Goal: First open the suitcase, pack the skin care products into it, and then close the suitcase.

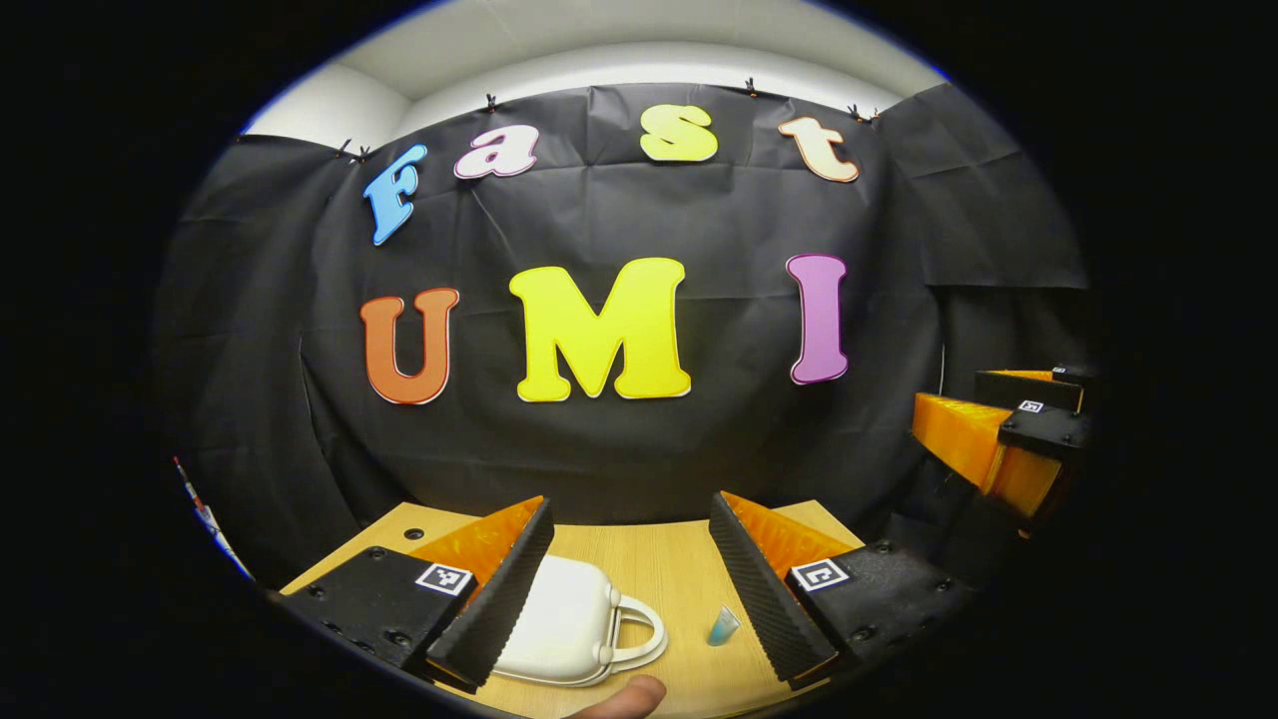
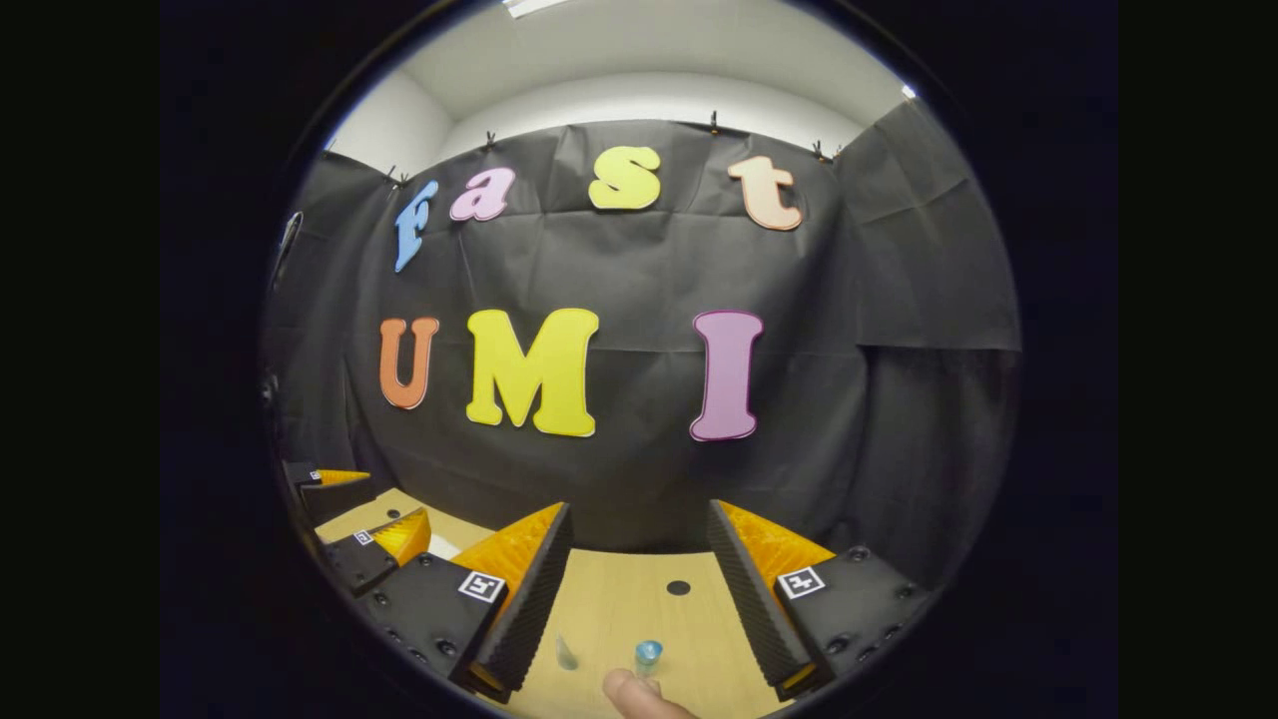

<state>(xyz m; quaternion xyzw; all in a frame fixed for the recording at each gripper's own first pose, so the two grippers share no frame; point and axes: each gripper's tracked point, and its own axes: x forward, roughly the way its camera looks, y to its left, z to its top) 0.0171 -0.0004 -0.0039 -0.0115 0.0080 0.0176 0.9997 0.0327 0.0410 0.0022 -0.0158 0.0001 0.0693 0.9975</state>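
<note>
1. The light wooden tabletop (image 1: 649, 569) fills the bottom centre of the left gripper view, below the black cloth wall, with a dark round hole near its far left corner. In the right gripper view the same tabletop (image 2: 619, 609) sits at the bottom centre, with a dark round hole just right of the middle.
2. The small white hard-shell suitcase (image 1: 564, 624) lies flat and closed on the table at the lower centre-left of the left gripper view. Its looped handle points right, and its left part is hidden behind the near finger.
3. The left gripper (image 1: 629, 589) stands with its fingers spread wide apart above the table, holding nothing. It also appears at the lower left edge of the right gripper view (image 2: 374, 544), too small there to judge.
4. The right gripper (image 2: 639, 599) likewise has its fingers wide apart, with nothing between them. It shows at the right edge of the left gripper view (image 1: 1008, 439).
5. A small clear bottle with blue contents (image 1: 722, 625) stands on the table just left of the right-hand finger, lower centre-right of the left gripper view, well apart from the suitcase. In the right gripper view it (image 2: 648, 654) is at the bottom centre.
6. A small clear tube-like item (image 2: 566, 654) stands just left of it; what it is cannot be told.
7. A fingertip (image 2: 629, 689) shows at the bottom edge, touching or just beside the bottle.
</note>
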